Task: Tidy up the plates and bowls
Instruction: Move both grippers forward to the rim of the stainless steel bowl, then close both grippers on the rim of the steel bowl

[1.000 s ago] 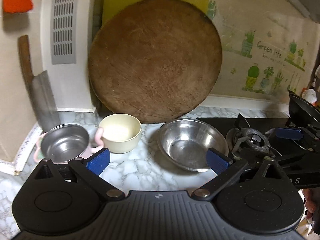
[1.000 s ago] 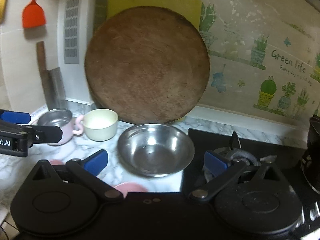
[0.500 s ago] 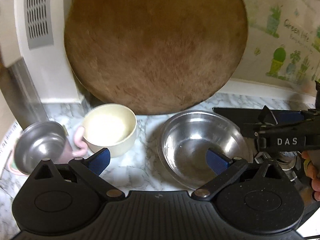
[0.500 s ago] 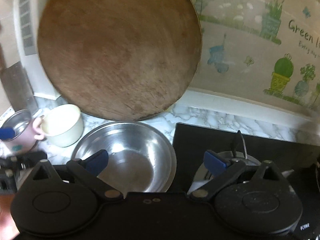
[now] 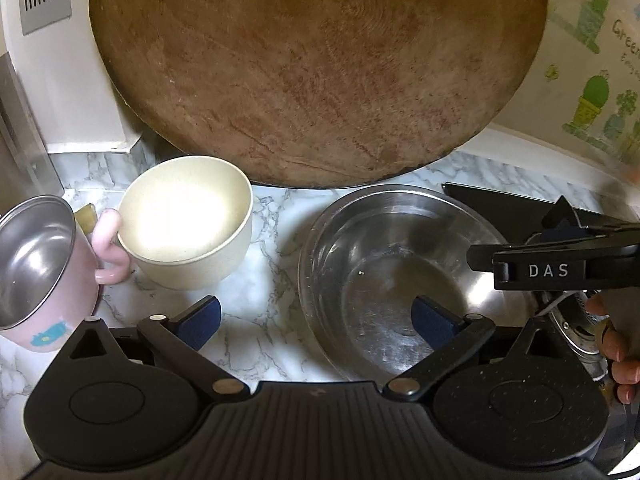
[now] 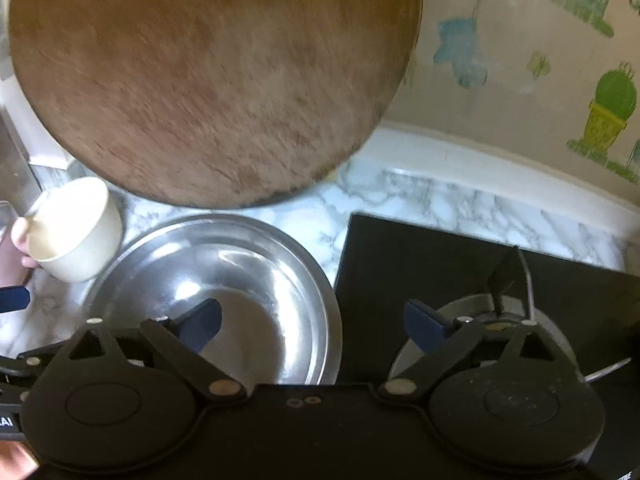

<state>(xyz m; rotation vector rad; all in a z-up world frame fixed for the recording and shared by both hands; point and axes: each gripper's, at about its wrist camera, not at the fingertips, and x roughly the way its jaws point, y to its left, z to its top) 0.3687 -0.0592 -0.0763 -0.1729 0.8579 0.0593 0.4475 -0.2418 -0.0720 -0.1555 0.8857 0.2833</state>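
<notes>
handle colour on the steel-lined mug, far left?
Pink, matching the mug body; handle shows best in left wrist view.

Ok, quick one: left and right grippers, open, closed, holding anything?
Left gripper: open, holding nothing, jaws astride the steel bowl's near rim.
Right gripper: jaws closing, nothing gripped, astride the bowl's right rim.

Marble worktop point(image 5: 264, 332) w/ steel bowl point(image 5: 384, 264), cream bowl point(image 5: 188, 220), pink mug point(image 5: 40, 264), round wooden board point(image 5: 316, 68), black hob point(image 6: 440, 264).

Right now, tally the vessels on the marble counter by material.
Stainless steel: 1, the wide shallow steel bowl
Cream ceramic: 1, the deep round cream bowl
Pink with steel lining: 1, the pink handled mug
Total: 3
</notes>
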